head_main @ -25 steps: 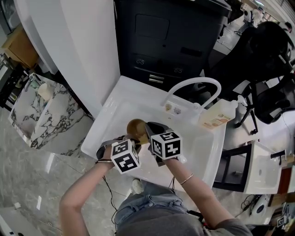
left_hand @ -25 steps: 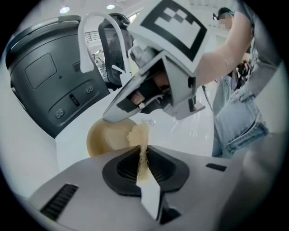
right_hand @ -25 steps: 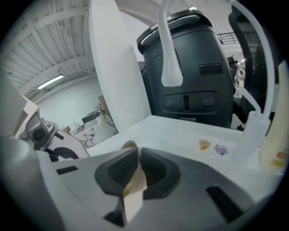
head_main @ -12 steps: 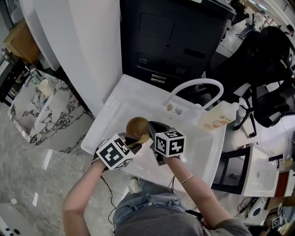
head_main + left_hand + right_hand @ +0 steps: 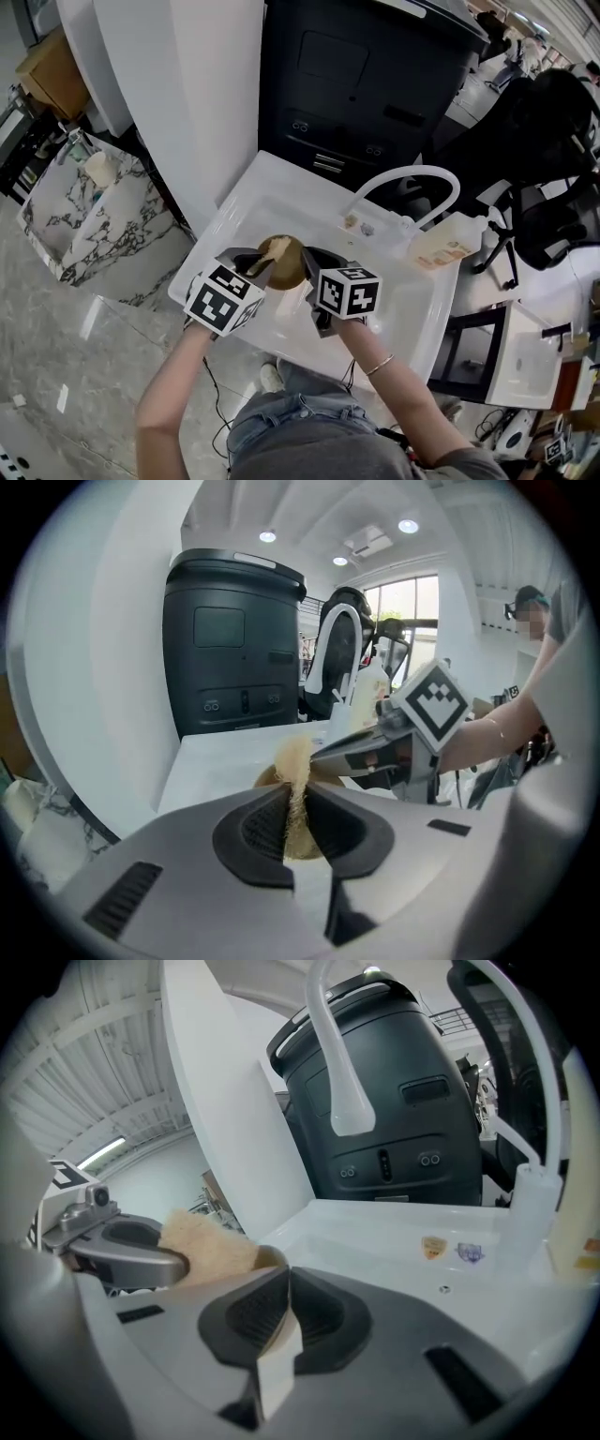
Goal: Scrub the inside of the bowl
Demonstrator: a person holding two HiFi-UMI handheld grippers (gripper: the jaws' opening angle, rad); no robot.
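Note:
A brown bowl [image 5: 291,269] is held tilted over the white sink [image 5: 234,214]. My right gripper [image 5: 310,269] is shut on its rim, and the thin tan edge [image 5: 278,1327] shows between the pads. My left gripper [image 5: 263,257] is shut on a tan fibrous scrub pad [image 5: 274,247], which rests at the bowl's opening. In the left gripper view the pad [image 5: 294,772] stands up between the closed jaws, with the bowl [image 5: 265,778] behind it. In the right gripper view the pad [image 5: 208,1246] sits just left of the bowl's rim, in the left gripper [image 5: 127,1252]. Most of the bowl's inside is hidden.
A white arched faucet [image 5: 414,178] stands at the sink's far side, with a soap bottle [image 5: 447,242] to its right. A black bin [image 5: 375,66] sits behind the sink. A marble-patterned stand [image 5: 84,216] is at the left, office chairs [image 5: 544,150] at the right.
My left gripper has swung out to the left and brought the scrub pad up to the bowl's opening. The right gripper has kept its hold on the bowl's rim.

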